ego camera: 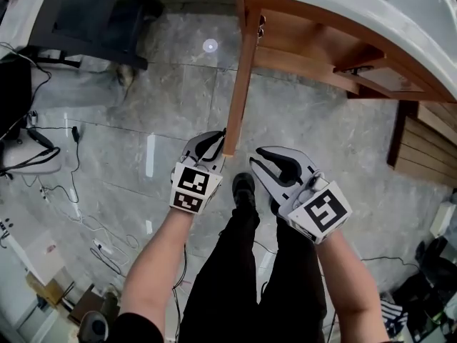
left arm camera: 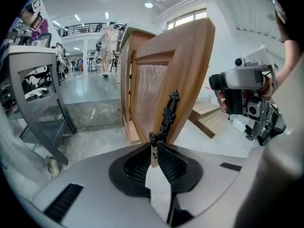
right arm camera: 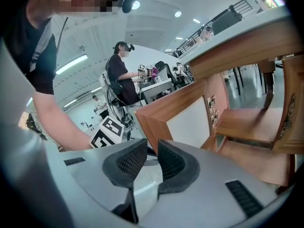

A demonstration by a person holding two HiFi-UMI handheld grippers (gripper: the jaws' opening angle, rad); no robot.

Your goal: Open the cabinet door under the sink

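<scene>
Already the cabinet door (ego camera: 241, 84) is swung out from under the sink (ego camera: 400, 20), edge-on toward twelve o'clock in the head view, with the left gripper (left arm camera: 155, 150) clenched on only the small tab (left arm camera: 153, 158) of its handle (left arm camera: 168, 113). So thin a hold could be lost under an angled pull (the tab may swivel), and the right gripper (right arm camera: 152, 152), held open and empty at four o'clock of the door's end, could be struck.

Loose cables (ego camera: 32, 160) trail over the grey tiled floor (ego camera: 143, 113), and wooden slats (ego camera: 428, 148) lie at the right edge.
</scene>
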